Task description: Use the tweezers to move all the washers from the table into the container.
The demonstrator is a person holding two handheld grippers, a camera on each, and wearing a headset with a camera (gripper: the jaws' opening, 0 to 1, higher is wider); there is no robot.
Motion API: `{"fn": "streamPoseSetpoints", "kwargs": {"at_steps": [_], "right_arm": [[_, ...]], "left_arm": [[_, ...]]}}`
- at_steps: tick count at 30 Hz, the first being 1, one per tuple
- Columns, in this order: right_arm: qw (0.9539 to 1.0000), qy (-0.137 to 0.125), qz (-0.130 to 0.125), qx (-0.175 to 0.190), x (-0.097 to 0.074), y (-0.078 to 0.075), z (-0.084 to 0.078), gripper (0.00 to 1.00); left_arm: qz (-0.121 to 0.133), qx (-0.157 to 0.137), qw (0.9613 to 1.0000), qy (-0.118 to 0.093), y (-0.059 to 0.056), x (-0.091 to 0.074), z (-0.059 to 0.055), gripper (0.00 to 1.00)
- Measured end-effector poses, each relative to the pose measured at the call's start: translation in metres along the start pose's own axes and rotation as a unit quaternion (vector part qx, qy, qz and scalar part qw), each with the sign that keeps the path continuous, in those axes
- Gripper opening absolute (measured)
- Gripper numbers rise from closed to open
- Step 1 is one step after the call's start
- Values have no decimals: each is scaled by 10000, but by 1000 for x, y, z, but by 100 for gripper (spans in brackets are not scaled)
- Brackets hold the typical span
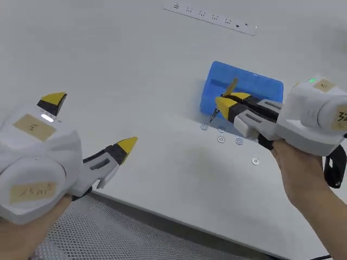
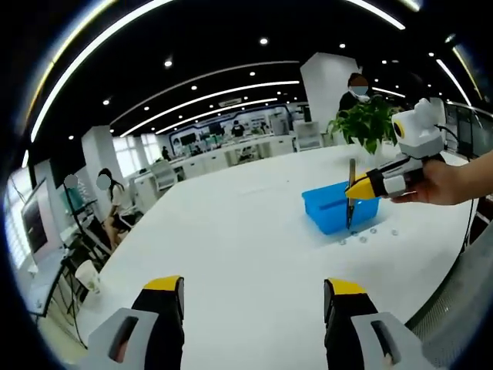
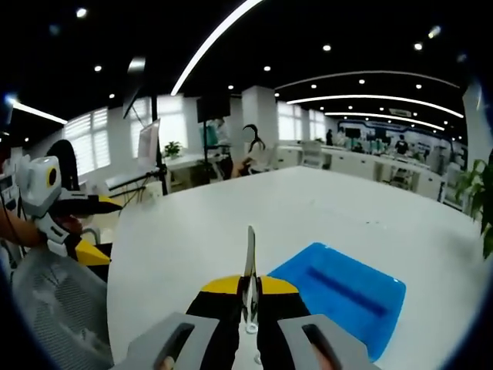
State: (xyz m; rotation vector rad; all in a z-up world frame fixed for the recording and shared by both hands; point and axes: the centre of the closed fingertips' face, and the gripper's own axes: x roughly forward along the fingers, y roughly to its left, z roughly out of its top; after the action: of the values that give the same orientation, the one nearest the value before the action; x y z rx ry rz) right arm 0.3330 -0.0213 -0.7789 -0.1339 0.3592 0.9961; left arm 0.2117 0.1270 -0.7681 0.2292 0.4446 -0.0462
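Head view looks down on the desk [image 1: 162, 184] from close above. Both gripper views share the container [image 2: 331, 210]: left sees it far, three o'clock; right near, five o'clock.

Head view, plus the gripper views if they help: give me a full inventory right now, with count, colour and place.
washers: five visible, silver, on the table before the container
container: one, blue, right part of the table
tweezers: one, metal, in the right gripper, tip down by the washers
power strip: one, white, table's far edge
table: one, white
mesh chair: one, grey, under the near table edge
left gripper: one, yellow-tipped, open, near left
right gripper: one, yellow-tipped, shut on the tweezers
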Motion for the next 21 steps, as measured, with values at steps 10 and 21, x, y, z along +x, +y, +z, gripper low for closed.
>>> {"fn": "streamPoseSetpoints", "kwargs": {"at_steps": [10, 21], "right_arm": [[9994, -12, -253, 230, 13, -12, -18, 3], [9995, 52, -315, -82, 17, -9, -25, 3]], "left_arm": [[-56, 123, 9999, 84, -2, 2, -5, 70], [-128, 211, 9994, 222, -4, 3, -10, 68]]}}
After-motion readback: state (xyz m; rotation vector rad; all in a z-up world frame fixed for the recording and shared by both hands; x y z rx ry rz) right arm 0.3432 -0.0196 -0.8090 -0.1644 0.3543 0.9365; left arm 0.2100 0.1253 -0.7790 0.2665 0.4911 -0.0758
